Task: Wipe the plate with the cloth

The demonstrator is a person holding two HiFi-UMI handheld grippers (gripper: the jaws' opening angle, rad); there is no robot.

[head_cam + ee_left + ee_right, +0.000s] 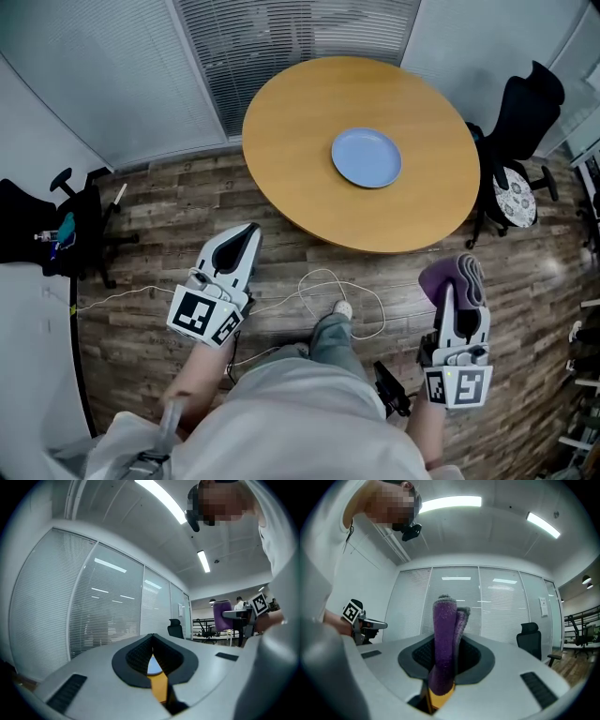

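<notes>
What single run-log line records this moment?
left gripper: jaws shut, empty | right gripper: jaws shut on purple cloth | plate: on round table, apart from both grippers

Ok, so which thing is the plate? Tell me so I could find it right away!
Find the big round wooden table in front of the window blinds. The plate lies flat on it, a little right of the middle. It is round and pale blue, the only thing on the table, while the purple cloth is off the table, over the floor.
</notes>
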